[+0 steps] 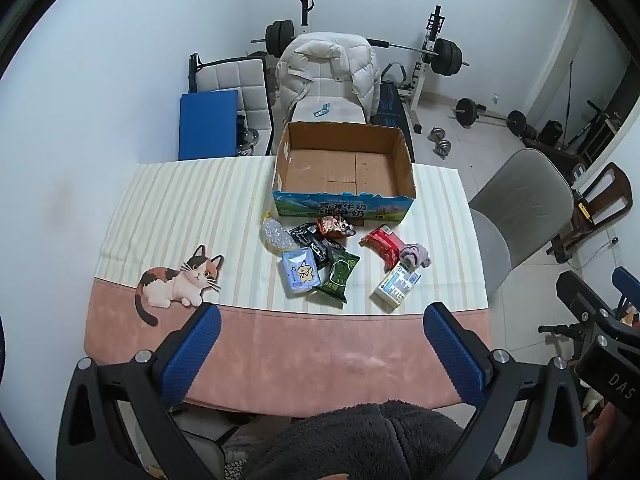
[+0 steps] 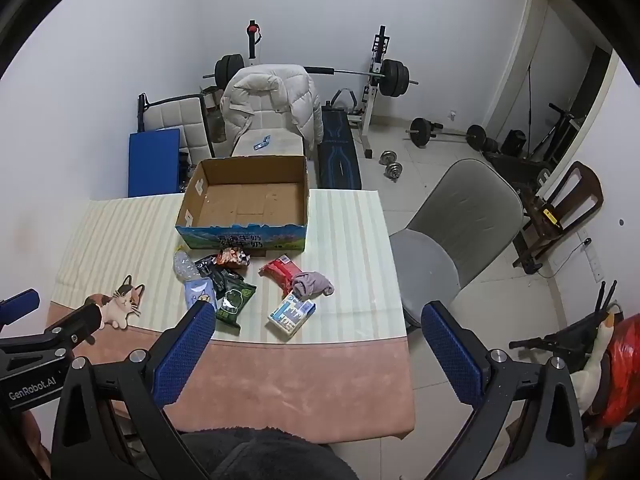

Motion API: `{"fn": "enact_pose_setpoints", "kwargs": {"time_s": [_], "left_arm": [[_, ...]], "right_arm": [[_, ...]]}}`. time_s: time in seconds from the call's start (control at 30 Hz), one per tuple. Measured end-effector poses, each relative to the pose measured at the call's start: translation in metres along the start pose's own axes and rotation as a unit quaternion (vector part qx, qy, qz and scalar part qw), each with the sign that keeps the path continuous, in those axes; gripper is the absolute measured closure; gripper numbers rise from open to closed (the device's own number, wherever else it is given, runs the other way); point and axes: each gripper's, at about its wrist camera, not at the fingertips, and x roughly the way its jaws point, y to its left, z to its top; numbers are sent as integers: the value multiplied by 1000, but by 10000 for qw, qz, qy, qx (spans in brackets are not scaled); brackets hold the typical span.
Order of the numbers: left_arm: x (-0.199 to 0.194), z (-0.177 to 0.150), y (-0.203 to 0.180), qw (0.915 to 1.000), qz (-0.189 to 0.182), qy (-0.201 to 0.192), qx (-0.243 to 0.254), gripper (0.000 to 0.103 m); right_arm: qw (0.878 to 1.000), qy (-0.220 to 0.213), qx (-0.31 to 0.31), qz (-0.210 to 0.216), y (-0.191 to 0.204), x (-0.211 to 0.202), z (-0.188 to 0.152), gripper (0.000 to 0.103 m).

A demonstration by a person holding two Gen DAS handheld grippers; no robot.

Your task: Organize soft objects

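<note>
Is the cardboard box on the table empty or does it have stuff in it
Empty. Both views show the bare bottom of the cardboard box; the packets lie outside, on the tablecloth in front of it.

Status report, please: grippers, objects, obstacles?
Left gripper open, empty. Right gripper open, empty. Soft packets loose before cardboard box, box holds nothing. Nothing in the way.

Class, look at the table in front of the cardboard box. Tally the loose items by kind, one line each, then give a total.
Sealed packets: 5, the light blue, green, black, orange-brown and red ones
Clear bead-filled bag: 1
Purple cloth: 1
White-and-blue pack: 1
Total: 8, all outside the cardboard box
</note>
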Motion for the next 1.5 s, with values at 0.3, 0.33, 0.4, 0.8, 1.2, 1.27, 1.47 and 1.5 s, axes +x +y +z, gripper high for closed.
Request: {"fn": "enact_pose_setpoints", "kwargs": {"time_s": [0.3, 0.33, 0.4, 0.8, 1.2, 1.27, 1.47, 1.5], "left_arm": [[0, 0, 0, 10000, 8, 15, 2, 0], [0, 0, 0, 10000, 8, 16, 1, 0], [0, 0, 0, 10000, 8, 7, 0, 0], [-2, 2, 2, 10000, 15, -45, 6, 0], [-3, 4, 1, 10000, 15, -53, 15, 0], [-3, 3, 2, 10000, 17, -55, -4, 0], [-3, 4, 3, 10000, 24, -76, 4, 0], [-3, 5, 3, 10000, 26, -80, 3, 0]], "right_arm": [[10000, -10, -18, -36, -1, 0, 0, 0], [10000, -9, -33, -36, -1, -1, 0, 0], [10000, -15, -23, -22, -3, -2, -1, 0], [10000, -67, -60, -14, 3, -2, -2, 0], [9999, -53, -97, 12, 7, -2, 1, 0], [9999, -33, -98, 26, 7, -2, 2, 0], [9999, -67, -100, 10, 8, -3, 4, 0], [9999, -63, -109, 14, 8, -3, 3, 0]]}}
